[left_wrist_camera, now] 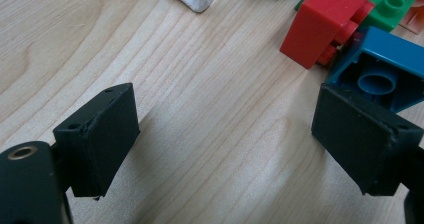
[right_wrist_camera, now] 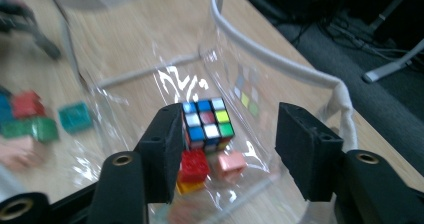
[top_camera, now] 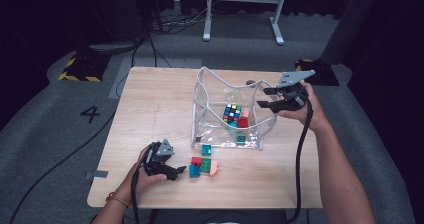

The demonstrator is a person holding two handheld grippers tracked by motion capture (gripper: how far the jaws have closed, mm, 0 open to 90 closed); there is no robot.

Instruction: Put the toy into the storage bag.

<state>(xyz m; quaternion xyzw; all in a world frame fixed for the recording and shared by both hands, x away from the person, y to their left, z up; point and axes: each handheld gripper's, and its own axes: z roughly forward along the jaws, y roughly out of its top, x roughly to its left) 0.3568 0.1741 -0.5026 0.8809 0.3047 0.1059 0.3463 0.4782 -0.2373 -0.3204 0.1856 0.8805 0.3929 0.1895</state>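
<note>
A clear plastic bag (top_camera: pixel 210 109) with a white rim (right_wrist_camera: pixel 280 59) stands open at the table's middle. Inside lie a colour cube (top_camera: pixel 232 113) (right_wrist_camera: pixel 207 121), a red brick (right_wrist_camera: pixel 194 165), a pink brick (right_wrist_camera: pixel 231 163) and a teal brick (top_camera: pixel 241 138). My right gripper (top_camera: pixel 262 98) (right_wrist_camera: pixel 230 119) hovers over the bag's right rim, open, with nothing between its jaws. In front of the bag lie a teal brick (top_camera: pixel 206 149), a red brick (top_camera: pixel 196 161) (left_wrist_camera: pixel 325 24), a green brick (top_camera: pixel 205 165) (left_wrist_camera: pixel 390 6), a blue brick (top_camera: pixel 194 171) (left_wrist_camera: pixel 385 69) and a pink brick (top_camera: pixel 214 168). My left gripper (top_camera: pixel 181 170) (left_wrist_camera: pixel 225 134) rests open just left of the blue brick.
The wooden table (top_camera: pixel 150 109) has bare board left of the bag and along its front edge. Cables trail from both grippers off the near edge. A white frame's legs (top_camera: pixel 206 34) and floor cables lie beyond the far edge.
</note>
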